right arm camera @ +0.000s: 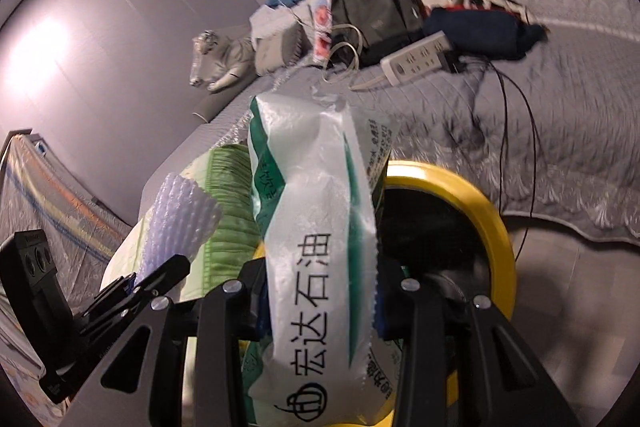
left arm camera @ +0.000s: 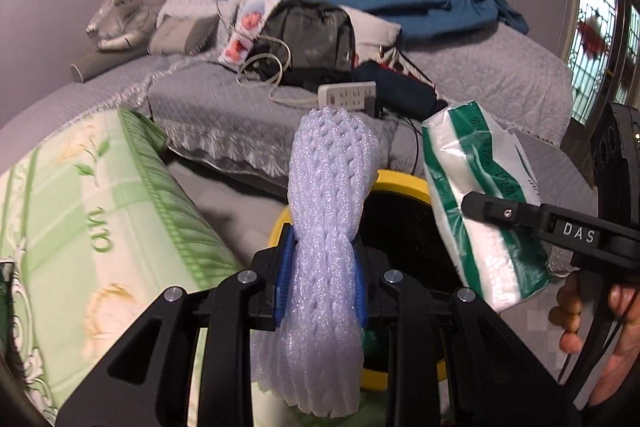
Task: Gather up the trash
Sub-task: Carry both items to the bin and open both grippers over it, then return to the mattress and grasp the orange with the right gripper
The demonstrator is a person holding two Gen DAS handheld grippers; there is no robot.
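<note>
Both loads hover above the yellow-rimmed bin (left arm camera: 404, 183): the left gripper (left arm camera: 320, 287) clamps a foam net sleeve (left arm camera: 328, 211), the right gripper (right arm camera: 320, 291) pinches a tissue pack (right arm camera: 316, 227); light foam could drift past the rim.

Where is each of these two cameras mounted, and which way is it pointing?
Left wrist view: sits on the left gripper, looking along its fingers at the foam net it clamps, above the yellow-rimmed bin; the right gripper and the person's hand show at right.
Right wrist view: sits on the right gripper, looking at the tissue pack it clamps, with the left gripper at left.
Shared: bin, foam net, tissue pack, the bed's backpack and power strip.
</note>
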